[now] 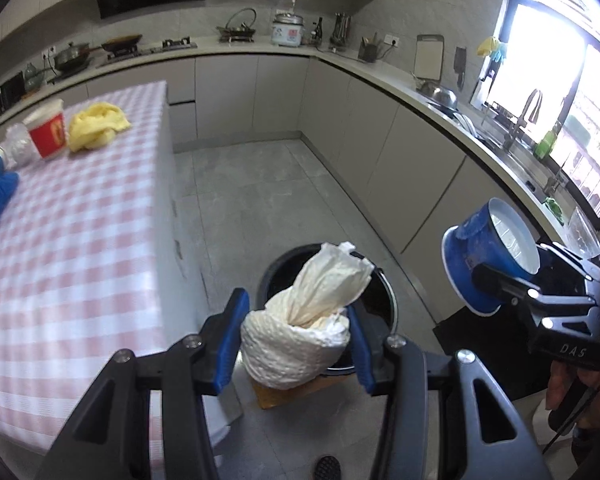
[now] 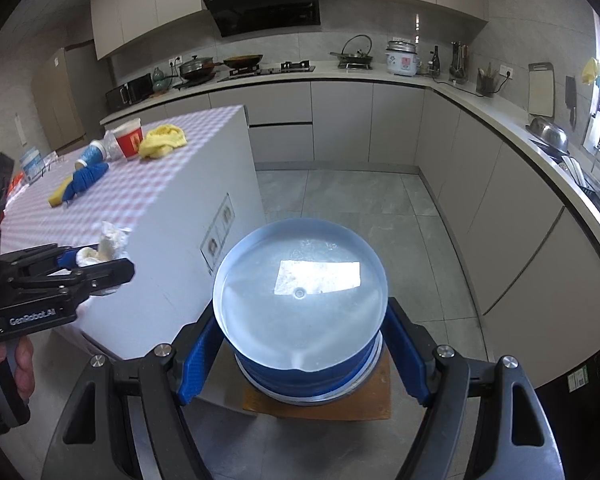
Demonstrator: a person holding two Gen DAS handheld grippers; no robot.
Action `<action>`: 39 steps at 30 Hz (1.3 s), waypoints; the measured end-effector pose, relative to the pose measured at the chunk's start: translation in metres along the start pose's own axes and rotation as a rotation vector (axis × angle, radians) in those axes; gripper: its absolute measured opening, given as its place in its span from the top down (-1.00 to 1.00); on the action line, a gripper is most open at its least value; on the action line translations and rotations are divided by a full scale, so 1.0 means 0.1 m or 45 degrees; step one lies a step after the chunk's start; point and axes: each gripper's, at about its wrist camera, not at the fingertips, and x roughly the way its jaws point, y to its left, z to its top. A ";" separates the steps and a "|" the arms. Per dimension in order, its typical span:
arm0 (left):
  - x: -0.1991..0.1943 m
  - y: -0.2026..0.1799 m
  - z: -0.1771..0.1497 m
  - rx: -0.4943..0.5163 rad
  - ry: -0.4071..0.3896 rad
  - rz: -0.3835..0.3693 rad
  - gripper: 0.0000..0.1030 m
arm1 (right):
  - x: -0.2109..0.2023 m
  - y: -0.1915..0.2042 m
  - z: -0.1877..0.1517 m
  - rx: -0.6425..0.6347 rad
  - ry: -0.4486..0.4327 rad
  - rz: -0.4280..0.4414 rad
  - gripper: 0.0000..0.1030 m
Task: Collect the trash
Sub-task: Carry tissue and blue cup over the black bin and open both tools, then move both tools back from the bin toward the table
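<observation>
— Where am I working?
— A home kitchen. A black range hood (image 2: 264,4) hangs above the gas hob (image 2: 272,69), where I see a lidded pan (image 2: 196,66).
— What else?
— Right of the hob stands a rice cooker (image 2: 401,58); further right, a cutting board (image 2: 541,90) leans on the tiled wall above the sink (image 1: 496,128) by the window (image 1: 548,60). Grey cabinets (image 2: 340,120) run under the tabletop.

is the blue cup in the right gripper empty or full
Empty. The right wrist view looks straight into the blue cup and shows only its bare pale bottom. The right gripper clamps its sides.
</observation>
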 end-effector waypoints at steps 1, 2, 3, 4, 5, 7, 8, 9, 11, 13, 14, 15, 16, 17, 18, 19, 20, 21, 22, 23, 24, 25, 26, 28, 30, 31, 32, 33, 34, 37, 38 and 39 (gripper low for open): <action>0.07 -0.04 -0.01 -0.010 0.017 -0.008 0.05 | 0.04 -0.03 -0.02 -0.007 0.009 0.007 -0.52; 0.11 -0.06 -0.03 -0.012 0.028 -0.012 0.05 | 0.09 -0.09 -0.06 -0.020 0.020 0.018 -0.52; 0.17 -0.10 -0.04 -0.015 0.040 -0.019 0.05 | 0.13 -0.12 -0.08 -0.031 0.030 0.022 -0.52; 0.23 -0.12 -0.06 -0.019 0.051 -0.023 0.05 | 0.18 -0.16 -0.10 -0.044 0.043 0.028 -0.52; 0.32 -0.14 -0.07 -0.025 0.072 -0.028 0.05 | 0.25 -0.19 -0.13 -0.054 0.058 0.039 -0.52; 0.46 -0.16 -0.10 -0.034 0.106 -0.036 0.05 | 0.38 -0.27 -0.18 -0.074 0.090 0.052 -0.52; 0.53 -0.17 -0.11 -0.035 0.120 -0.029 0.05 | 0.45 -0.30 -0.21 -0.081 0.103 0.062 -0.52; 0.58 -0.18 -0.13 -0.036 0.135 -0.022 0.05 | 0.51 -0.32 -0.22 -0.087 0.114 0.071 -0.52; 0.72 -0.19 -0.17 -0.050 0.169 -0.021 0.05 | 0.66 -0.38 -0.27 -0.107 0.146 0.083 -0.52; 0.84 -0.20 -0.20 -0.062 0.192 -0.017 0.05 | 0.81 -0.40 -0.31 -0.136 0.170 0.095 -0.52; 0.91 -0.20 -0.21 -0.074 0.207 -0.027 0.05 | 0.90 -0.40 -0.34 -0.158 0.186 0.107 -0.52; 0.96 -0.21 -0.22 -0.084 0.221 -0.035 0.05 | 1.00 -0.40 -0.37 -0.186 0.206 0.115 -0.52; 1.04 -0.21 -0.22 -0.101 0.238 -0.049 0.05 | 1.09 -0.38 -0.40 -0.217 0.219 0.123 -0.52; 1.12 -0.21 -0.22 -0.111 0.253 -0.058 0.05 | 1.19 -0.37 -0.44 -0.255 0.233 0.134 -0.52; 1.19 -0.22 -0.22 -0.107 0.270 -0.058 0.04 | 1.29 -0.36 -0.47 -0.294 0.254 0.142 -0.52; 1.25 -0.23 -0.22 -0.102 0.282 -0.052 0.04 | 1.38 -0.35 -0.50 -0.322 0.268 0.152 -0.52; 1.32 -0.23 -0.24 -0.095 0.296 -0.044 0.04 | 1.47 -0.34 -0.52 -0.348 0.277 0.168 -0.52; 1.40 -0.23 -0.25 -0.095 0.315 -0.049 0.04 | 1.56 -0.33 -0.55 -0.367 0.289 0.188 -0.52; 1.47 -0.23 -0.27 -0.098 0.328 -0.056 0.04 | 1.64 -0.33 -0.56 -0.382 0.300 0.203 -0.52; 1.53 -0.25 -0.26 -0.101 0.339 -0.065 0.02 | 1.74 -0.33 -0.58 -0.410 0.311 0.217 -0.53; 1.60 -0.25 -0.27 -0.121 0.354 -0.092 -0.05 | 1.80 -0.31 -0.59 -0.430 0.306 0.227 -0.54; 1.64 -0.23 -0.28 -0.149 0.354 -0.090 -0.12 | 1.87 -0.30 -0.61 -0.463 0.284 0.229 -0.54; 1.66 -0.20 -0.28 -0.170 0.345 -0.066 -0.35 | 1.94 -0.30 -0.64 -0.497 0.274 0.189 -0.59; 1.68 -0.13 -0.31 -0.209 0.329 0.009 -0.49 | 2.04 -0.35 -0.68 -0.536 0.294 0.127 -0.91; 1.69 -0.08 -0.34 -0.232 0.335 0.049 -0.51 | 2.06 -0.48 -0.67 -0.505 0.294 0.108 -0.96; 1.70 -0.07 -0.35 -0.230 0.344 0.070 -0.52 | 2.06 -0.56 -0.66 -0.477 0.293 0.095 -0.96; 1.70 -0.08 -0.38 -0.219 0.348 0.096 -0.55 | 2.06 -0.64 -0.66 -0.441 0.295 0.079 -0.97; 1.70 -0.10 -0.39 -0.207 0.347 0.116 -0.61 | 2.06 -0.72 -0.65 -0.397 0.297 0.050 -1.00; 1.71 -0.10 -0.40 -0.192 0.347 0.143 -0.67 | 2.06 -0.79 -0.65 -0.362 0.304 0.034 -1.00; 1.68 -0.18 -0.41 -0.160 0.334 0.203 -0.86 | 2.10 -0.98 -0.65 -0.246 0.345 0.004 -1.00; 1.66 -0.22 -0.42 -0.148 0.334 0.217 -0.86 | 2.10 -1.05 -0.65 -0.197 0.353 0.007 -1.00; 1.66 -0.24 -0.42 -0.140 0.336 0.220 -0.87 | 2.09 -1.07 -0.64 -0.168 0.353 0.006 -1.00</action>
